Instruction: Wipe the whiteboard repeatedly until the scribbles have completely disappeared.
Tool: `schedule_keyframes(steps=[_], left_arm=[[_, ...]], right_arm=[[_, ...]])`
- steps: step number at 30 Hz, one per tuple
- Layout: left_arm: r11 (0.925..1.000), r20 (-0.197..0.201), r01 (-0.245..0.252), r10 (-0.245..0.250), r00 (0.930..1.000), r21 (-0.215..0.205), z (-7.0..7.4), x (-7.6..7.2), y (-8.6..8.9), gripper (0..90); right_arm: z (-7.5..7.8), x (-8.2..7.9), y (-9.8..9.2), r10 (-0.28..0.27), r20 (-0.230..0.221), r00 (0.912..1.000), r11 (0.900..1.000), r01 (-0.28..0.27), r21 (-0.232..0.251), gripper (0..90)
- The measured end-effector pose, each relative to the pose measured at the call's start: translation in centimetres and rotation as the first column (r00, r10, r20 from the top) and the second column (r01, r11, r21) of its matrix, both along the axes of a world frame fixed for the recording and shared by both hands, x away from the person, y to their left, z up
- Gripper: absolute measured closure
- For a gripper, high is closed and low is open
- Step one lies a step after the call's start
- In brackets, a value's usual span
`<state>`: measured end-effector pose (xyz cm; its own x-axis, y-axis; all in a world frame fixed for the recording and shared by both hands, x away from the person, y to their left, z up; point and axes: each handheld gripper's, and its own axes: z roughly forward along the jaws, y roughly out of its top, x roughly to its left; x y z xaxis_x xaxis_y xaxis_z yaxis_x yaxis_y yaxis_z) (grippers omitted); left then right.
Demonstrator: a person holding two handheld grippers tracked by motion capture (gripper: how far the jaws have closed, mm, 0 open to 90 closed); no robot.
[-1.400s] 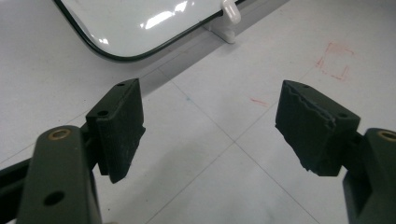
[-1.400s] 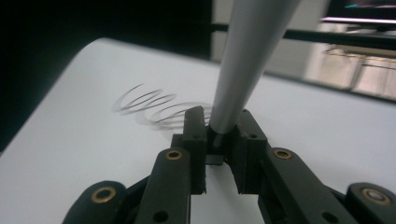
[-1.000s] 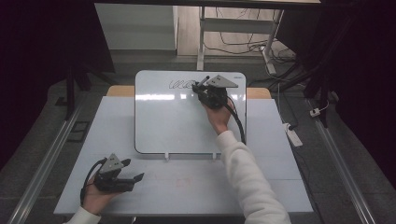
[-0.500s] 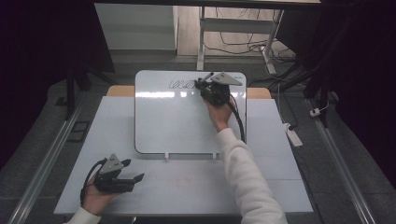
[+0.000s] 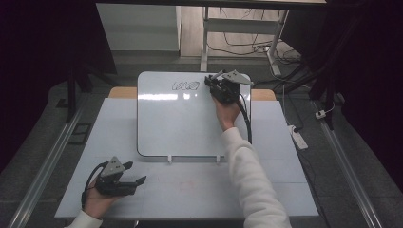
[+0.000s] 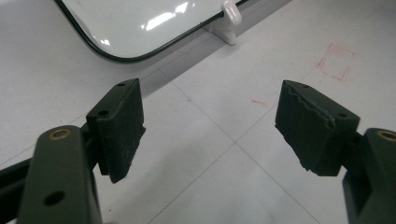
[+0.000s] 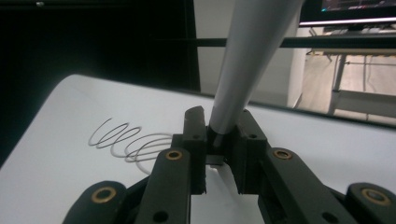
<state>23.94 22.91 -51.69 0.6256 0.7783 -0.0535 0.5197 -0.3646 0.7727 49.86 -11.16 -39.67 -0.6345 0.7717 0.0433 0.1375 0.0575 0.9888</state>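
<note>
A white whiteboard [image 5: 180, 123] lies flat on the table, with looping pen lines [image 5: 185, 86] near its far edge. My right gripper [image 5: 211, 81] hovers at the board's far right part, just right of the loops. In the right gripper view, the right gripper [image 7: 219, 140] is shut on a grey marker [image 7: 252, 56] that rises between the jaws, with the loops [image 7: 130, 140] to its left. My left gripper [image 5: 140, 180] rests at the table's front left. It stands open [image 6: 210, 130] with nothing between its jaws, near the board's rounded corner [image 6: 140, 18].
Two white clips [image 5: 169, 159] hold the board's near edge. Faint red marks [image 6: 336, 63] show on the table top. A white power strip [image 5: 297, 137] lies on the floor at the right, and cables and desk legs [image 5: 205, 38] stand behind the table.
My right gripper has shifted slightly to the right along the board's far edge with the marker in it. The left gripper has not moved.
</note>
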Motion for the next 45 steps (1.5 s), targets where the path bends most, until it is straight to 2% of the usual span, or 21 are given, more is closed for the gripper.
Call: schedule_keyframes(steps=[1, 3, 5, 9, 11, 14, 16, 19, 21, 22, 25, 27, 28, 30, 33, 36, 37, 39, 42, 44, 45], left_arm=[[1.0000, -0.003, 0.001, -0.001, 1.0000, 0.001, 0.0, 0.1, 0.0, 24.4], [1.0000, -0.007, 0.004, -0.004, 1.0000, 0.004, -0.1, 0.2, -0.1, 24.4], [1.0000, -0.005, 0.006, -0.006, 1.0000, 0.007, -0.1, 0.1, -0.2, 24.4], [1.0000, -0.001, 0.000, 0.000, 1.0000, 0.000, 0.0, -0.1, -0.1, 24.4], [1.0000, 0.000, -0.002, 0.002, 1.0000, -0.002, 0.0, 0.0, 0.0, 24.4], [1.0000, -0.006, 0.003, -0.003, 1.0000, 0.001, -0.1, 0.1, -0.1, 24.4], [1.0000, -0.003, 0.007, -0.007, 1.0000, 0.006, -0.1, 0.0, -0.2, 24.4], [1.0000, -0.001, 0.005, -0.005, 1.0000, 0.002, 0.0, -0.1, -0.2, 24.4], [1.0000, 0.002, 0.000, 0.000, 1.0000, 0.000, 0.0, -0.1, -0.1, 24.4], [1.0000, 0.002, -0.001, 0.001, 1.0000, -0.002, 0.0, -0.1, 0.0, 24.4], [1.0000, -0.003, 0.001, -0.001, 1.0000, 0.000, 0.0, 0.1, 0.0, 24.4], [1.0000, -0.002, 0.004, -0.004, 1.0000, 0.002, 0.0, 0.0, -0.1, 24.4], [1.0000, -0.001, 0.005, -0.005, 1.0000, 0.003, 0.0, 0.0, -0.1, 24.4], [1.0000, 0.003, 0.001, -0.001, 1.0000, 0.002, 0.1, -0.1, -0.1, 24.4], [1.0000, 0.003, -0.002, 0.002, 1.0000, -0.003, 0.1, -0.1, 0.1, 24.4], [1.0000, -0.002, 0.000, 0.000, 1.0000, -0.003, 0.0, 0.1, 0.1, 24.4], [1.0000, -0.002, 0.000, 0.000, 1.0000, -0.001, 0.0, 0.1, 0.0, 24.4], [1.0000, 0.001, 0.003, -0.003, 1.0000, 0.002, 0.0, 0.0, 0.0, 24.4], [1.0000, 0.003, 0.000, 0.000, 1.0000, -0.002, 0.1, -0.1, 0.0, 24.4], [1.0000, 0.004, -0.003, 0.003, 1.0000, -0.005, 0.1, -0.1, 0.1, 24.4], [1.0000, 0.003, -0.003, 0.003, 1.0000, -0.005, 0.0, 0.0, 0.1, 24.4]], right_arm=[[-0.2, -0.2, 0.4, 0.024, 0.002, 0.9997, 0.999, -0.024, -0.024, 77.7], [-0.7, -0.9, 1.9, 0.113, 0.000, 0.9936, 0.989, -0.112, -0.097, 77.6], [-0.8, -1.2, 2.5, 0.124, 0.010, 0.9923, 0.984, -0.121, -0.131, 77.7], [-0.1, -0.3, 1.2, 0.019, 0.029, 0.9994, 0.998, -0.017, -0.061, 77.6], [-0.2, -0.2, 1.1, 0.019, 0.019, 0.9996, 0.999, -0.018, -0.042, 77.7], [-0.7, -0.9, 2.6, 0.111, 0.012, 0.9937, 0.987, -0.109, -0.114, 77.6], [-0.6, -1.1, 3.1, 0.124, 0.028, 0.9919, 0.980, -0.118, -0.160, 77.7], [0.1, -0.2, 2.0, 0.034, 0.038, 0.9987, 0.996, -0.030, -0.087, 77.6], [0.2, 0.1, 1.6, 0.021, 0.026, 0.9994, 0.998, -0.020, -0.058, 77.6], [0.2, 0.0, 1.8, 0.026, 0.029, 0.9992, 0.997, -0.024, -0.073, 77.6], [-0.6, -1.0, 3.6, 0.141, 0.018, 0.9899, 0.977, -0.136, -0.165, 77.6], [-0.5, -1.1, 4.0, 0.149, 0.030, 0.9883, 0.969, -0.140, -0.202, 77.6], [-0.3, -0.9, 3.7, 0.133, 0.037, 0.9904, 0.975, -0.124, -0.186, 77.6], [0.3, -0.2, 2.8, 0.054, 0.052, 0.9972, 0.990, -0.046, -0.133, 77.6], [0.5, 0.3, 2.1, 0.019, 0.045, 0.9988, 0.996, -0.015, -0.082, 77.6], [-0.2, -0.5, 3.4, 0.107, 0.035, 0.9936, 0.985, -0.101, -0.140, 77.7], [-0.5, -0.8, 4.0, 0.151, 0.026, 0.9882, 0.975, -0.144, -0.170, 77.6], [-0.5, -0.9, 4.3, 0.155, 0.035, 0.9873, 0.970, -0.145, -0.194, 77.7], [0.2, 0.1, 3.1, 0.060, 0.049, 0.9970, 0.994, -0.055, -0.097, 77.6], [0.4, 0.6, 2.5, 0.029, 0.044, 0.9986, 0.998, -0.027, -0.051, 77.7], [0.2, 0.5, 2.6, 0.031, 0.046, 0.9985, 0.998, -0.029, -0.051, 77.7]])
